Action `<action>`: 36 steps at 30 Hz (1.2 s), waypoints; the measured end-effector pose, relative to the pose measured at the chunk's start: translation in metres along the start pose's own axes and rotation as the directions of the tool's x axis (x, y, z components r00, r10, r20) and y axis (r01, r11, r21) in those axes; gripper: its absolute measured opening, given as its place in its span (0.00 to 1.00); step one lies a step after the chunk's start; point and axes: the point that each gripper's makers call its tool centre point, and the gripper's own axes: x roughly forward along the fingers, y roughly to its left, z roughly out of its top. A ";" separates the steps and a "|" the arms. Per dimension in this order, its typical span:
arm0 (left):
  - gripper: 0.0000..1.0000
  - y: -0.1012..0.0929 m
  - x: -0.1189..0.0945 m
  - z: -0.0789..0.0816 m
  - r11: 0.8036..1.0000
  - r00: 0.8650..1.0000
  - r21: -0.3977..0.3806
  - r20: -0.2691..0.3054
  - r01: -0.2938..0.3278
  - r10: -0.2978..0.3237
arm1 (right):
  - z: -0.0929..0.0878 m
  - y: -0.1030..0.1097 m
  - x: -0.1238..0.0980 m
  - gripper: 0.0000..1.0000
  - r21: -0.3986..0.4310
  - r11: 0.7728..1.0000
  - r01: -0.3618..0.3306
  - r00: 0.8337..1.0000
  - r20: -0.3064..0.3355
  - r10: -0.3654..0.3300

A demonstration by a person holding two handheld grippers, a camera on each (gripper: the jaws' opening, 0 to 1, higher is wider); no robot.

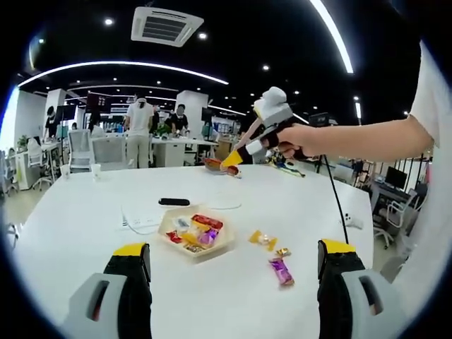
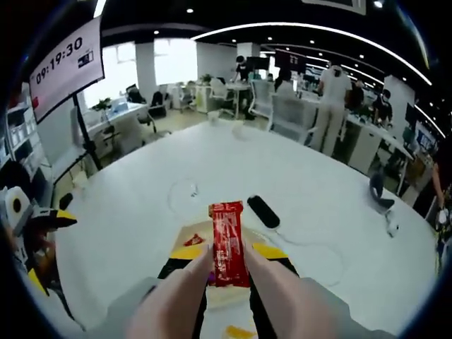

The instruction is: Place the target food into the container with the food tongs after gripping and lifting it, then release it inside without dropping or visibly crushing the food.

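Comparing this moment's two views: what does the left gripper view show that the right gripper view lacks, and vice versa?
Left gripper view: a purple candy loose on the table, a ceiling air vent, and a hand holding the right gripper above the far side of the table.
Right gripper view: a screen reading 09:19:30.
Both: the white table, the snack container, a black oblong object, and the red packet clamped in the right gripper.
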 end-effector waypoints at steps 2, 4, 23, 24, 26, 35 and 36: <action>0.99 -0.001 0.000 0.000 1.000 1.000 -0.001 0.001 0.000 0.000 | 0.004 -0.009 0.001 0.21 0.007 1.000 0.005 1.000 0.004 -0.005; 0.99 -0.002 0.001 0.001 1.000 1.000 -0.004 0.002 0.002 -0.002 | 0.010 -0.017 0.001 0.21 0.005 1.000 0.012 1.000 0.007 -0.012; 0.99 0.015 0.008 0.004 1.000 1.000 -0.022 0.006 -0.018 0.018 | 0.028 -0.014 0.020 0.22 0.029 1.000 -0.009 1.000 0.026 0.008; 0.99 0.017 0.009 0.003 1.000 1.000 -0.025 0.005 -0.019 0.019 | 0.025 -0.008 0.022 0.22 0.049 0.998 -0.026 1.000 0.018 0.025; 0.99 0.019 0.011 0.002 0.999 1.000 -0.027 0.003 -0.021 0.021 | 0.022 -0.004 0.023 0.22 0.041 0.999 -0.026 1.000 0.016 0.026; 0.99 0.027 0.018 -0.002 0.998 1.000 -0.058 -0.009 -0.019 0.019 | 0.029 -0.006 0.034 0.22 0.013 0.999 -0.047 0.999 0.022 0.047; 0.99 0.028 0.019 0.000 0.997 1.000 -0.076 0.001 -0.017 0.018 | 0.030 -0.007 0.035 0.22 0.017 0.999 -0.051 0.998 0.025 0.050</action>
